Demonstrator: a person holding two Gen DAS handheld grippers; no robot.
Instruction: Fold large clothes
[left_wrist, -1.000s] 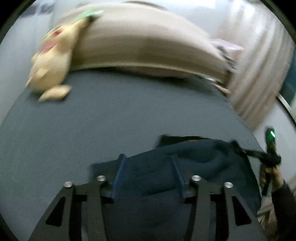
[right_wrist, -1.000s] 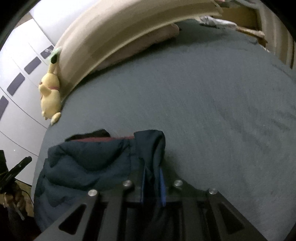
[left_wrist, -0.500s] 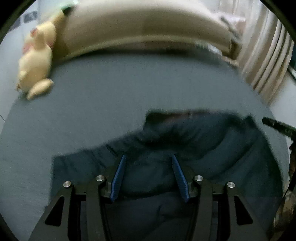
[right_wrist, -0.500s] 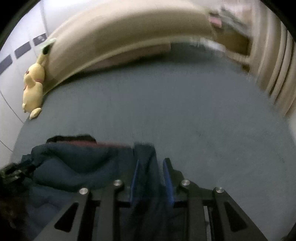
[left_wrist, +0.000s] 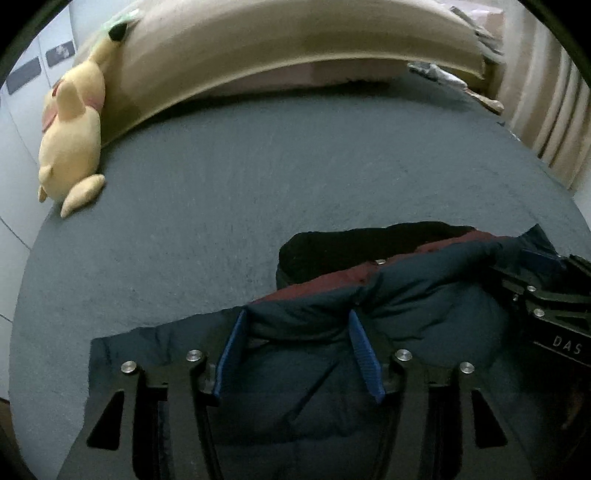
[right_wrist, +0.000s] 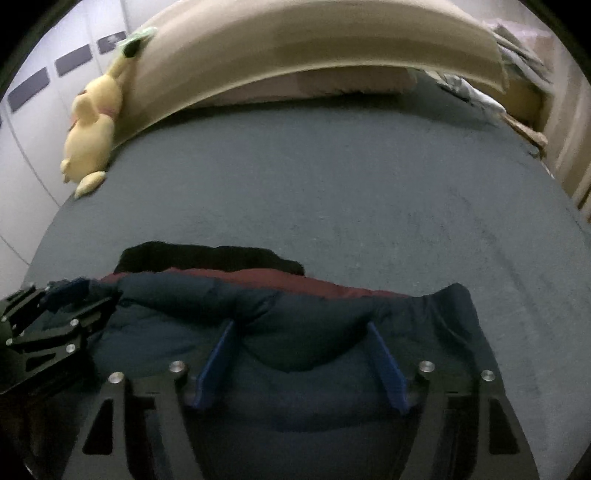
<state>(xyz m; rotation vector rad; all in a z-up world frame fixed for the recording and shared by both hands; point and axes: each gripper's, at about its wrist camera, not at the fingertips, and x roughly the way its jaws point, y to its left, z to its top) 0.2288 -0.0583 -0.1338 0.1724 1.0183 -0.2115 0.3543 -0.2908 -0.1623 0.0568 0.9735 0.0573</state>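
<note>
A navy puffer jacket (left_wrist: 424, 306) (right_wrist: 295, 314) with maroon lining and a black collar lies bunched at the near edge of the grey bed (left_wrist: 277, 177) (right_wrist: 351, 192). My left gripper (left_wrist: 298, 314) hangs over its left part. Its jaws are opening, and a puffy fold bulges between the blue pads (left_wrist: 364, 354). My right gripper (right_wrist: 301, 325) is above the jacket's right part. These jaws are opening wide, with fabric lying loose between the pads (right_wrist: 388, 365). Each gripper shows at the edge of the other's view: the right gripper (left_wrist: 546, 302) and the left gripper (right_wrist: 48, 321).
A yellow plush toy (left_wrist: 74, 136) (right_wrist: 92, 129) leans at the bed's far left against a long beige bolster (left_wrist: 295, 40) (right_wrist: 314, 40). Curtains (left_wrist: 546, 122) hang on the right, with clutter (right_wrist: 480, 96) at the far right corner. White cupboard doors (right_wrist: 37, 110) stand on the left.
The right gripper went from shut on a jacket fold to wide open, letting it go. The left jaws widened. Both grippers moved down and forward, and the jacket now lies spread on the bed.
</note>
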